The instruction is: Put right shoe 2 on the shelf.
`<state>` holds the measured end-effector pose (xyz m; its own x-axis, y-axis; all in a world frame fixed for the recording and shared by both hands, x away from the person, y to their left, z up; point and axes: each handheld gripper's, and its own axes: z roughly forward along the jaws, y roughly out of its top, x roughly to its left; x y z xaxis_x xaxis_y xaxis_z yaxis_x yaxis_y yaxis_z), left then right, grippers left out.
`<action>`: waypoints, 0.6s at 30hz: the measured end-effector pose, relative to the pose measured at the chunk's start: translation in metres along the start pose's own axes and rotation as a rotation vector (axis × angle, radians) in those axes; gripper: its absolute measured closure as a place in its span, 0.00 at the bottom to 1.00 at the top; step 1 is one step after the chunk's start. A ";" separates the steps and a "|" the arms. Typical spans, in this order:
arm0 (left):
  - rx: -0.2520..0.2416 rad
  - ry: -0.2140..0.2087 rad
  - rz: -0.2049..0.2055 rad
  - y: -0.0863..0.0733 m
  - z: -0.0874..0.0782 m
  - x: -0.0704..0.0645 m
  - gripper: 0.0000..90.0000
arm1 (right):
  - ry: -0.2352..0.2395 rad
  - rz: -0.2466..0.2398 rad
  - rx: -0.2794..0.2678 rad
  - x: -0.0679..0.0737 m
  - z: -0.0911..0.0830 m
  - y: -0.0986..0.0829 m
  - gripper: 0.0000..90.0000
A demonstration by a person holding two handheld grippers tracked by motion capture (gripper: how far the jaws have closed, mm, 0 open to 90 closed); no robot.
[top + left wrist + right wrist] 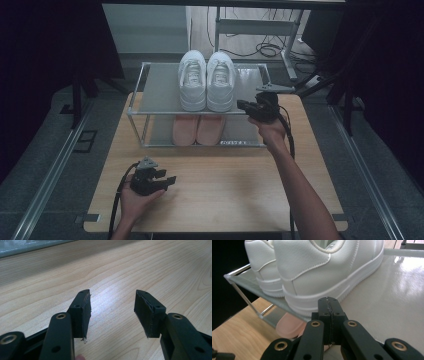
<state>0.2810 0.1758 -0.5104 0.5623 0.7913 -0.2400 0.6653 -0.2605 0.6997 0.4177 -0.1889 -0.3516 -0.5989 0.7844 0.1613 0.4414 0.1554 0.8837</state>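
Right gripper (pixel 241 105) has its jaws pressed fully together with nothing between them, tip just beside the heel of the right-hand white sneaker (pixel 221 80) at the front edge of the shoe rack (pixel 137 95) top shelf; bare shelf lies to the right of the shoe. White sneakers sit side by side mid-shelf, toes pointing away, heels near the front rail, leather clean with thick soles, and pink shoes (pixel 196 129) sit on the lower shelf beneath. Left gripper (pixel 165 176) rests low over bare table (pixel 240 190) near its front-left, jaws wide apart and empty.
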 end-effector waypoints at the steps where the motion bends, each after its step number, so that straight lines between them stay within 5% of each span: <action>1: 0.001 0.001 0.000 0.000 0.000 0.000 0.53 | 0.000 -0.002 -0.001 -0.001 -0.003 -0.002 1.00; 9: 0.008 0.000 0.002 0.000 0.002 -0.001 0.53 | 0.029 -0.016 -0.014 -0.007 -0.030 -0.027 1.00; 18: 0.003 0.002 -0.004 0.000 0.002 -0.001 0.53 | 0.046 -0.039 0.013 -0.014 -0.055 -0.077 0.99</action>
<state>0.2809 0.1739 -0.5115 0.5591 0.7932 -0.2413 0.6686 -0.2592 0.6970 0.3551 -0.2449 -0.3977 -0.6458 0.7491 0.1474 0.4260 0.1934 0.8838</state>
